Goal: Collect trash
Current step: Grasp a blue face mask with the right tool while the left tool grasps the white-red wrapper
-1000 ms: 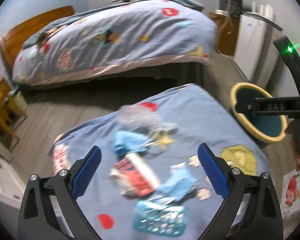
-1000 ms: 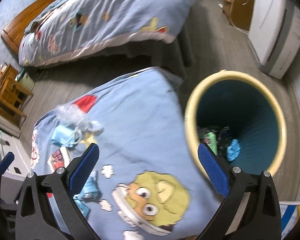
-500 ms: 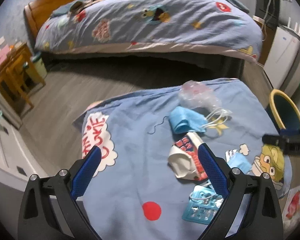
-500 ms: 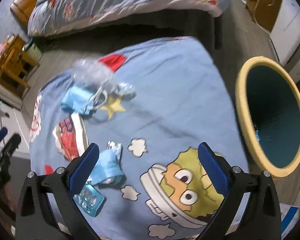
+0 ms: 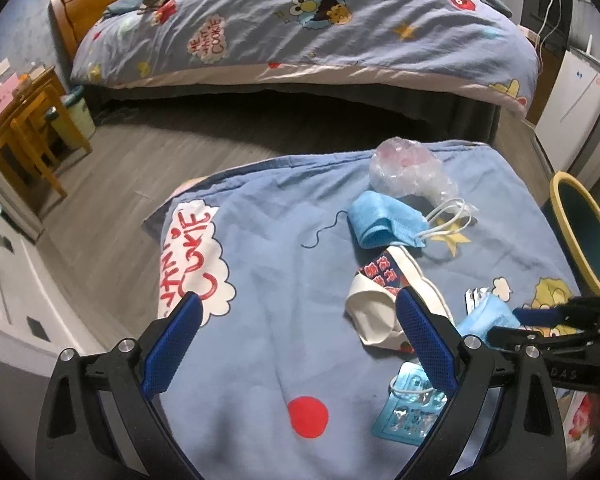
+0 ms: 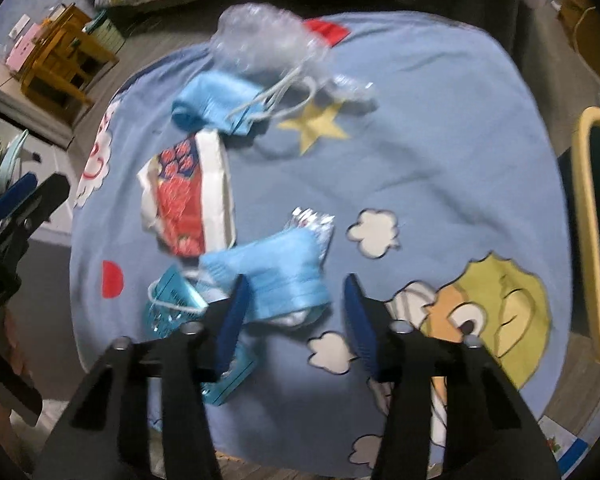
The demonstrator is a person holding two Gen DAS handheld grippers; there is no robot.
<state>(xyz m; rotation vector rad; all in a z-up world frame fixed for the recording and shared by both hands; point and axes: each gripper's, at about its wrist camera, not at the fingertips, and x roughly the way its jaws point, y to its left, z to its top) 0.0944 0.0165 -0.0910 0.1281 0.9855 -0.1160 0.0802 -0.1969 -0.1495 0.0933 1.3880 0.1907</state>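
Note:
Trash lies on a blue cartoon blanket (image 5: 260, 280): a clear plastic bag (image 5: 408, 168), a blue face mask (image 5: 384, 224), a red and white paper cup (image 5: 384, 300), a second blue mask (image 6: 276, 280), a foil wrapper (image 6: 312, 220) and a teal blister pack (image 5: 408, 408). My right gripper (image 6: 296, 316) is open, its pads on either side of the second mask's near edge. My left gripper (image 5: 296, 344) is open and empty above the blanket, left of the cup. The yellow-rimmed bin (image 6: 596, 232) stands at the right.
A large bed (image 5: 300, 28) with a matching quilt fills the back. A wooden stool (image 5: 28, 128) and a small pail (image 5: 74, 116) stand at the left. A white cabinet (image 5: 572, 100) is at the far right. Grey wood floor (image 5: 132, 172) lies between.
My right gripper has swung from the bin to the trash, narrowed its fingers and come down around the second blue mask. My left gripper has drifted left, away from the pile.

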